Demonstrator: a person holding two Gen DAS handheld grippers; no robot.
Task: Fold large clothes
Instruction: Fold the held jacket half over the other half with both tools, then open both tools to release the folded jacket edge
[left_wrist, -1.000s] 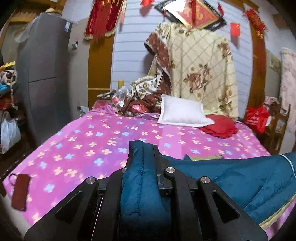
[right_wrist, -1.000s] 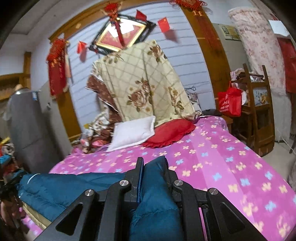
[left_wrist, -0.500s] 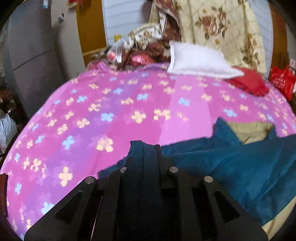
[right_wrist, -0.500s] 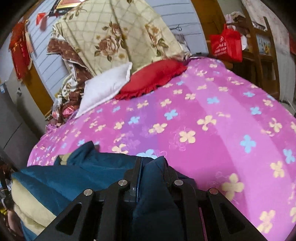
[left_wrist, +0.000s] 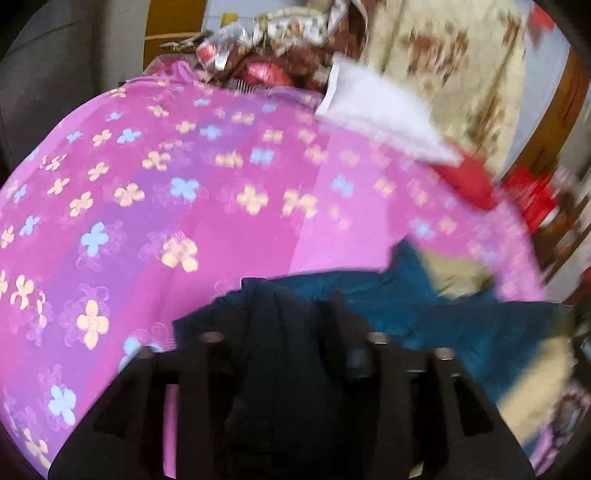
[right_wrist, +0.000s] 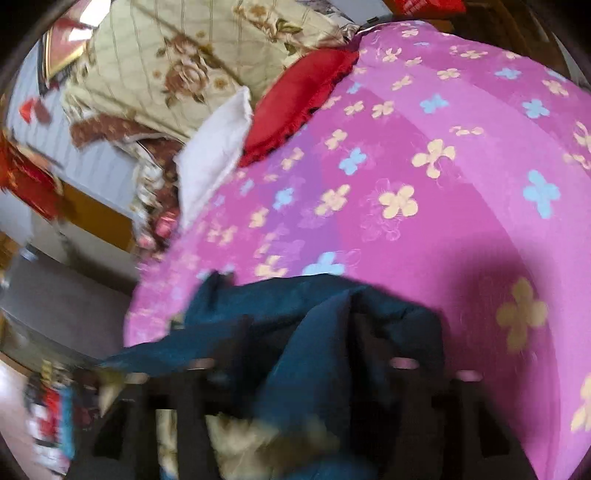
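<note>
A large dark teal padded jacket (left_wrist: 461, 317) with a beige lining lies along the near edge of the pink flowered bed (left_wrist: 221, 206). My left gripper (left_wrist: 291, 306) is shut on a fold of the jacket, low over the bed. In the right wrist view the same jacket (right_wrist: 295, 314) spreads to the left, its beige lining showing at the bottom. My right gripper (right_wrist: 325, 314) is shut on another fold of it, close to the pink bed (right_wrist: 443, 184). Both views are blurred and tilted.
A white pillow (left_wrist: 376, 107) and a red cushion (left_wrist: 469, 181) lie at the head of the bed, with a beige floral quilt (left_wrist: 450, 66) hung behind. They show in the right wrist view as the pillow (right_wrist: 214, 151), cushion (right_wrist: 299, 96) and quilt (right_wrist: 192, 62). Clutter sits at the far left corner (left_wrist: 258, 44).
Both grippers have come down and forward with the jacket, from held up above the bed to low over it. The jacket now spreads on the sheet. Both cameras have tilted.
</note>
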